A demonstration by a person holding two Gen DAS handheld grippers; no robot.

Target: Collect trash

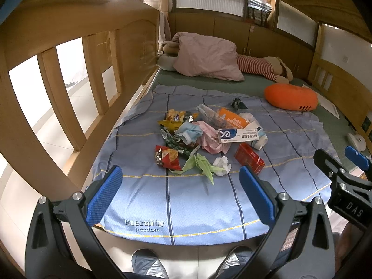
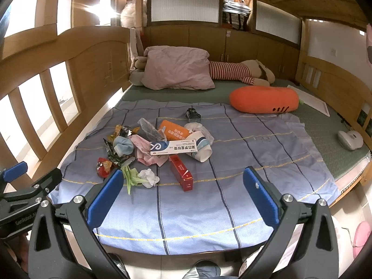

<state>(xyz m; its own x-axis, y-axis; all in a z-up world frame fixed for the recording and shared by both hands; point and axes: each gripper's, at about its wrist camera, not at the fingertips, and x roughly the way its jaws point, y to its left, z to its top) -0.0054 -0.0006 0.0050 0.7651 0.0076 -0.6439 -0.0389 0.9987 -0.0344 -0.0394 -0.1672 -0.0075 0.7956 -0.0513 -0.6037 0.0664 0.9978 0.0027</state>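
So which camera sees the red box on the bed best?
The right wrist view. There the red box lies lengthwise in plain sight, showing its long top face and white label end. In the left wrist view the same box looks shorter, seen more end-on, and its markings are harder to make out.

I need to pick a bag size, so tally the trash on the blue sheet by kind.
Boxes: 3: red, white, orange
Snack wrappers: about 4, e.g.
Tissues: 1
Masks: 1
Cups: 1
Total: about 10; the heap hides more.
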